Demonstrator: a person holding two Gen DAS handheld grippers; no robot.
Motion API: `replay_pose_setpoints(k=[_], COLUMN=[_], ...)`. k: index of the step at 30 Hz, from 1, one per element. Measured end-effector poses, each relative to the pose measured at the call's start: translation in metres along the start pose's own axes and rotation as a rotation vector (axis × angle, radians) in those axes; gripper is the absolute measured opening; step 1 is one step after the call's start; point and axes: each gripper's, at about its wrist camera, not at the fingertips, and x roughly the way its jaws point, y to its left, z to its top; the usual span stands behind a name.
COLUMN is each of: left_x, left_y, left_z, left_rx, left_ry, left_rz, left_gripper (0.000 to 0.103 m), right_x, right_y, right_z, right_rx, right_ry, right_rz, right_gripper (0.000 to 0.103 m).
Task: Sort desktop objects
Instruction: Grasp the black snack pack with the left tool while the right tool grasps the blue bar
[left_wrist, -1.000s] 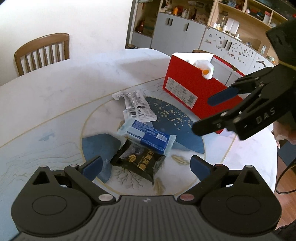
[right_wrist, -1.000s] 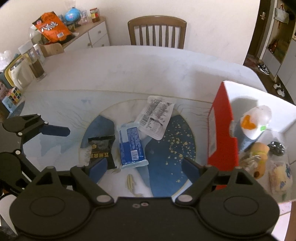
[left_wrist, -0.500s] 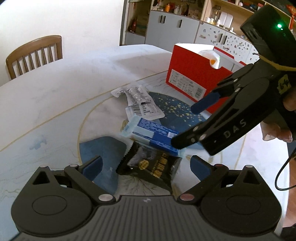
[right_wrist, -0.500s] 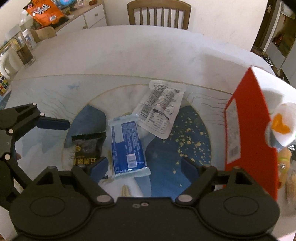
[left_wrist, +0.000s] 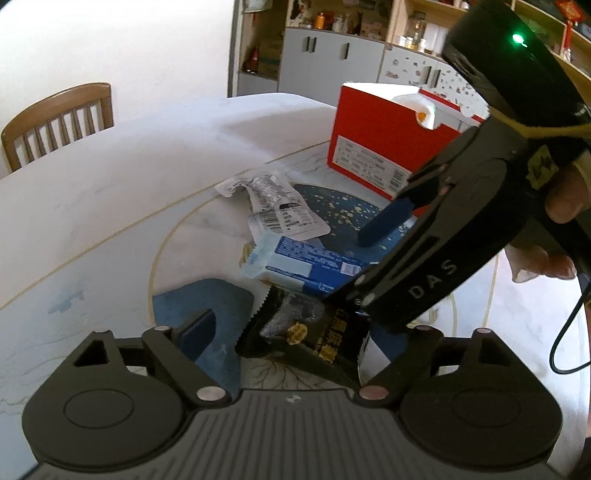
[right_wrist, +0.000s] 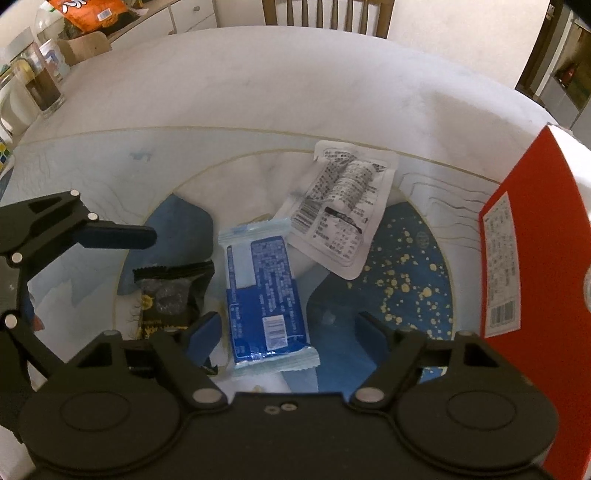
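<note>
A: How far along is the sorting?

B: Partly, I'd judge. The red box (left_wrist: 373, 155) already holds something white and orange, while three packets lie on the table (right_wrist: 258, 85) beside it: a white sachet (right_wrist: 343, 210) nearest the box, a blue wipes pack (right_wrist: 264, 288) next, and a black snack packet (right_wrist: 170, 291) farthest.

A: And the grippers?

B: The right gripper (right_wrist: 288, 325) straddles the blue pack, jaws closing but not yet pressing. The left gripper (left_wrist: 295, 332) closes around the black packet, also unclamped.

A: Anything unclear?

B: The box's contents are mostly hidden, and the right gripper covers part of both packets.
</note>
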Motion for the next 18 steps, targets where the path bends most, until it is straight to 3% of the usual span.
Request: replay_pose_setpoints(k=[6,13,18], left_x=[0.003,0.004,0.003], left_y=[-0.004,-0.008,-0.01], left_z=[0.0,-0.001,0.0], left_rx=[0.029,0.039,0.042], left_ry=[-0.003,0.001,0.001], left_rz=[-0.009,0.002,0.007], left_gripper=[0.077,0.059,0.058], right_x=[0.002,0.001,0.0], right_y=[0.004,0.01,0.015], right_z=[0.002,0.003,0.003], right_rx=[-0.02,-0.038,-0.053], right_ry=[0.0,-0.007,-0.017], right_rz=[-0.017,-0.029,-0.022], right_gripper=[0.075,0.066,0.054])
